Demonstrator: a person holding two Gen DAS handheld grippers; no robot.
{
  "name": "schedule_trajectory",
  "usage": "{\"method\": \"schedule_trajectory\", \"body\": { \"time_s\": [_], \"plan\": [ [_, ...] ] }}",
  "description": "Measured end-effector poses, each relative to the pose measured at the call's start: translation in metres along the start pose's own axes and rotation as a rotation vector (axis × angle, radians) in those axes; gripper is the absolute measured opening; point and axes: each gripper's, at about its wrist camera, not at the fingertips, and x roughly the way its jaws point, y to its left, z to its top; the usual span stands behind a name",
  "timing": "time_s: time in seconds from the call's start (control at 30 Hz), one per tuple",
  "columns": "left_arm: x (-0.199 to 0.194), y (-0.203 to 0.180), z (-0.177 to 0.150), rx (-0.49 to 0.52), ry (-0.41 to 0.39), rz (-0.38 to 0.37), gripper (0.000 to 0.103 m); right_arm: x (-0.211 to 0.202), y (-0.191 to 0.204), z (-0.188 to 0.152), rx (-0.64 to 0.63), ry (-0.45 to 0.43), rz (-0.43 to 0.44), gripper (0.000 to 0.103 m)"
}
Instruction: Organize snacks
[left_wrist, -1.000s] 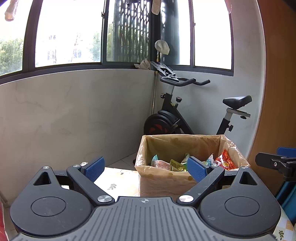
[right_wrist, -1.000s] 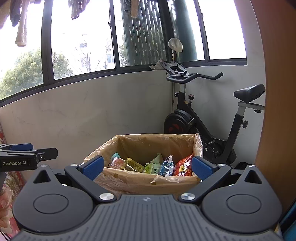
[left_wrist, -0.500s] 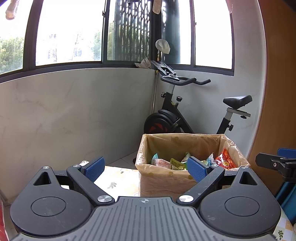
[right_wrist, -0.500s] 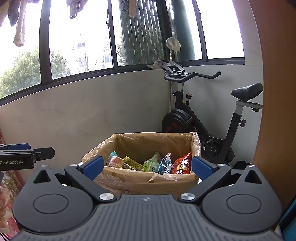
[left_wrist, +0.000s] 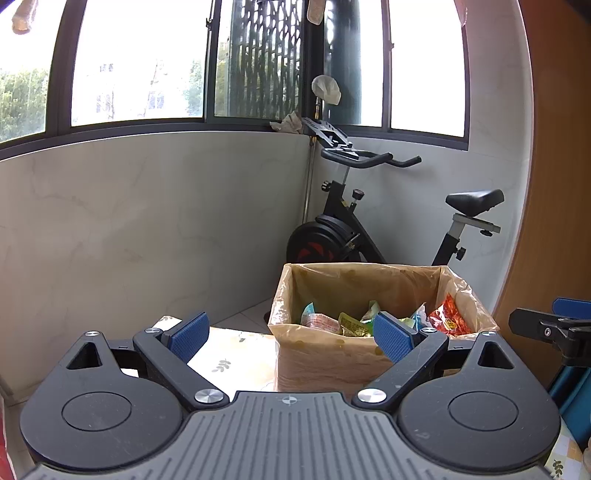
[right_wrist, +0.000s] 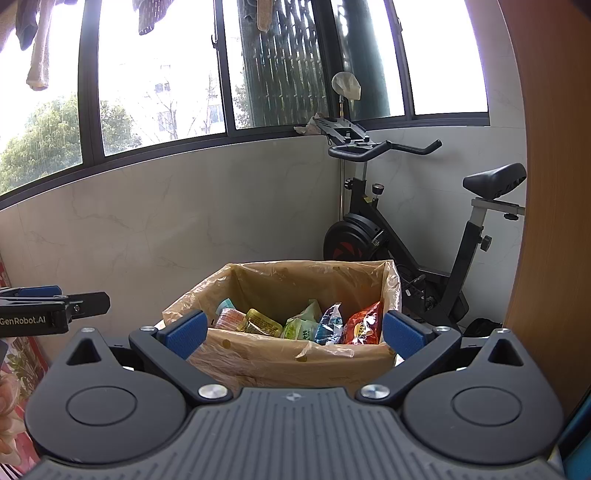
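— While both tools hang short of the box, we record the nearest items first: the left claw stands with its blue pads spread wide and nothing between them, and the right claw is likewise spread and empty.

— Agreed. We note each claw also shows at the edge of the other's view, level with it and apart. What lies next?

— Beyond the left claw, a pale surface with a leaf print. On it stands the cardboard box, lined with a thin plastic bag folded over its rim. The snacks lie inside the box: a red packet at the right, blue, green and yellow ones toward the middle and left. We see none outside it.

— Farthest back?

— An exercise bike against the marble wall, windows above.

— Risks, in our judgement?

— Three. A pad reaching into the box may snag the loose liner at the rim and drag it, or the box, along the surface. The packets overlap, so a closing claw may pinch two at once or crush the contents. And both claws entering one opening could strike each other.

— We cannot tell where sorted packets should go; no second container is in view.
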Motion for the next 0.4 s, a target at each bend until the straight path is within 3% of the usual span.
{"method": "schedule_trajectory", "body": {
  "time_s": [0.4],
  "plan": [
    [0.0021, 0.003, -0.0011, -0.015, 0.002, -0.008, 0.097, 0.0005, -0.0013, 0.0001, 0.002, 0.0, -0.002, 0.103]
  ]
}}
